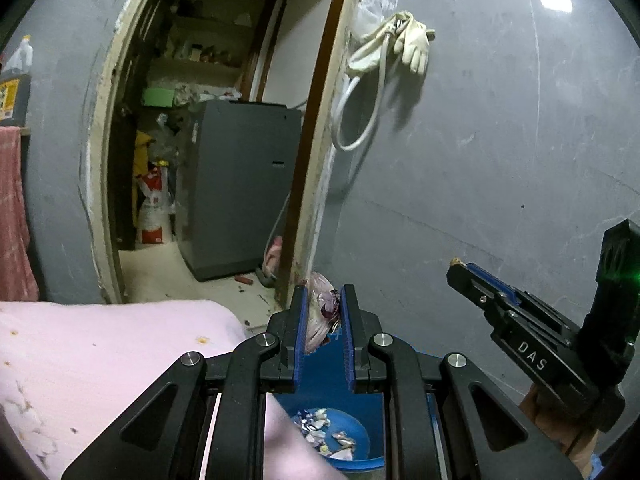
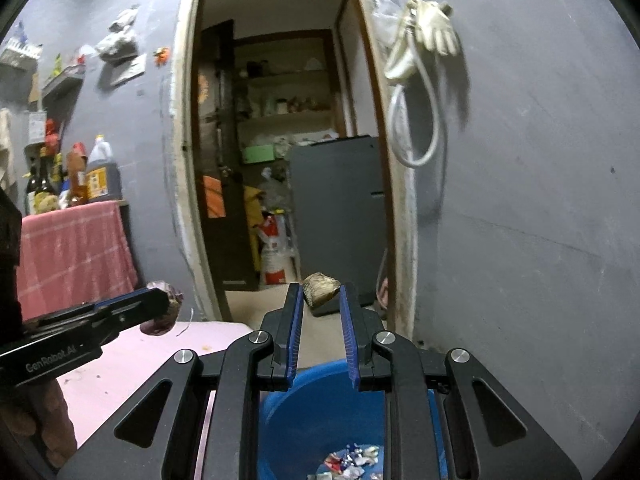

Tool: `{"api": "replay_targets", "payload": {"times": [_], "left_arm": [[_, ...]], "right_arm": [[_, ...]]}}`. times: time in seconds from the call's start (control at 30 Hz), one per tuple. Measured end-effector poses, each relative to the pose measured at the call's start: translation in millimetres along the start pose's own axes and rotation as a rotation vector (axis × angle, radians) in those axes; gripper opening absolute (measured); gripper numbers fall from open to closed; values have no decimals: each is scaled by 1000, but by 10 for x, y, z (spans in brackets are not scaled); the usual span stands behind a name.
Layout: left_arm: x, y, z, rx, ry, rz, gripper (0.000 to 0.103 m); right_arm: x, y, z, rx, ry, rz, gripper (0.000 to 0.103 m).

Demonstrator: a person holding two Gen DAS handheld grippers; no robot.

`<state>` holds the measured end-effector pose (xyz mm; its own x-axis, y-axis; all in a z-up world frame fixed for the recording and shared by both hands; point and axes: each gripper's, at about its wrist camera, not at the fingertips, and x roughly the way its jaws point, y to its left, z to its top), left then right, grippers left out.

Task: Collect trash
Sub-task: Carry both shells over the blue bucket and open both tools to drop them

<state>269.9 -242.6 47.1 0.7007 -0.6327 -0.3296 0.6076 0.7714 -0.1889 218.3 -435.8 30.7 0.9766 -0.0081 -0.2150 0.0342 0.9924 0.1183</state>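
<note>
L gripper point(image 1: 324, 300) clamped on purplish crumpled wrapper point(image 1: 320, 312), pinched btwn blue pads point(image 1: 301, 332); wrapper sticks out past fingertips, up in air. Same L gripper in R wrist view at lower left, wrapper at its tip.

R gripper point(image 2: 319, 300) clamped on small tan-brown scrap point(image 2: 319, 289), held at very tips, pads not fully together w/ scrap wedged btwn. From L wrist view, R gripper at right edge, pointing up-left, tiny bit of scrap showing at tip.

Blue bucket point(image 2: 280, 408) below both grippers, on floor just beside pink-covered table point(image 1: 100, 344). Bits of shredded foil/paper trash point(image 1: 324, 432) lying on bucket bottom. Both held pieces above bucket, apart from each other.

Behind: grey wall point(image 1: 500, 140) w/ pale gloves point(image 1: 412, 40) + white hose loop point(image 1: 360, 120) hanging by open doorway; grey appliance point(image 1: 240, 184) inside back room. Pink checked cloth point(image 2: 72, 252) at left w/ bottles point(image 2: 76, 176) above.
</note>
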Motion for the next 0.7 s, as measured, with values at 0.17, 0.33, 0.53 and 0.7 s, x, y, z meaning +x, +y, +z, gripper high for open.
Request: {"api": "replay_targets", "payload": {"times": [0.17,0.33,0.53,0.7], "left_arm": [[240,-37,-107,-9,77,-23,13],[499,-63,-216,-9,152,-21,13],[685,-20,-283,-44,195,-26,13],[768,4,-320,-56,227,-34,13]], "right_arm": [[59,-209,-97,48,33,-14,17],[180,-294,-202,64,101,-20,17],[236,-356,-291,74,149,-18,17],[289,-376,-321,77,179,-14,18]]}}
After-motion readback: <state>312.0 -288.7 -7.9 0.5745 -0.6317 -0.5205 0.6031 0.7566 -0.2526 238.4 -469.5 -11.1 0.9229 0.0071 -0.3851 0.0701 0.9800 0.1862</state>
